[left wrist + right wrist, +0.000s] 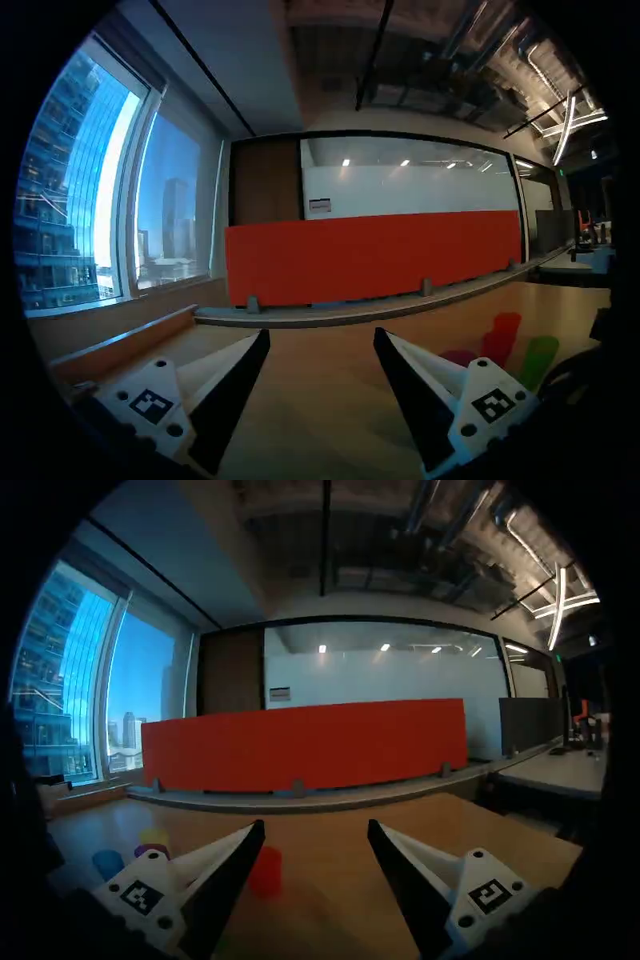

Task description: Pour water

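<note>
My left gripper (320,332) is open over a wooden table (320,400), with nothing between its fingers. To its right in the left gripper view stand a red cup (504,336), a green cup (540,360) and a low purple cup (458,357), partly behind the right finger (448,392). My right gripper (315,824) is also open and holds nothing. In the right gripper view a red cup (266,872) stands just beyond the left finger (200,880). Farther left are a blue cup (108,862), a yellow cup (154,836) and a purple cup (149,850). Whether any cup holds water is hidden.
An orange-red divider panel (372,256) runs along the table's far edge. Large windows (80,208) fill the left wall, with a wooden ledge (120,344) below. Another desk (552,772) stands at the right. The table's right edge (544,840) lies close to my right gripper.
</note>
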Action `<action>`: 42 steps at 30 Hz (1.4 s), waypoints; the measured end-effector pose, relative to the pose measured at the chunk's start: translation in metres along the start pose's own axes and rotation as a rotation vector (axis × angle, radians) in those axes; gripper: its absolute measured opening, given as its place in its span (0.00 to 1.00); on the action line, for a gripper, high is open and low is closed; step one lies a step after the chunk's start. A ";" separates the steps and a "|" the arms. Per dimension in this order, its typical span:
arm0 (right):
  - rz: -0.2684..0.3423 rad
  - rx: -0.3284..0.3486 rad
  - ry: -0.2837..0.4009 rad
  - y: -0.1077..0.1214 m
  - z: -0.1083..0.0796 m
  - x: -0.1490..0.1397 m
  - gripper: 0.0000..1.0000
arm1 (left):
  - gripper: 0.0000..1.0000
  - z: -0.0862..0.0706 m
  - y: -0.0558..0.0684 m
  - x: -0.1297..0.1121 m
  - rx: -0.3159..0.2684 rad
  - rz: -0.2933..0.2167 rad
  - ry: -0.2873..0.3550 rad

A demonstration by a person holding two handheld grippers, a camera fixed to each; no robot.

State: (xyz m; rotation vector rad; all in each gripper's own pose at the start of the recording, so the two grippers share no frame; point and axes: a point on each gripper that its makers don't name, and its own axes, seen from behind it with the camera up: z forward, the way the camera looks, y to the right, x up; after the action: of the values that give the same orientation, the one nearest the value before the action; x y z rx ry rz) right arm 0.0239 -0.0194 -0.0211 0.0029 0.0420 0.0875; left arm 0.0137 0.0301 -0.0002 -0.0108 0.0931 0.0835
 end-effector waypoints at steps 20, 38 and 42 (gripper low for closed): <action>-0.020 -0.014 -0.013 -0.003 -0.002 -0.002 0.99 | 0.96 0.002 -0.006 -0.048 0.025 -0.029 -0.046; -0.026 -0.007 -0.015 -0.007 -0.002 0.002 0.99 | 0.96 0.000 -0.007 -0.067 0.032 -0.047 -0.067; -0.025 -0.005 -0.017 -0.008 -0.001 0.002 0.99 | 0.96 0.001 -0.007 -0.071 0.032 -0.057 -0.072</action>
State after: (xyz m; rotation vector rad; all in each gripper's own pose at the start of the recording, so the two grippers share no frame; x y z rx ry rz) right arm 0.0266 -0.0267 -0.0227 -0.0022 0.0252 0.0629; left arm -0.0557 0.0177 0.0070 0.0218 0.0219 0.0257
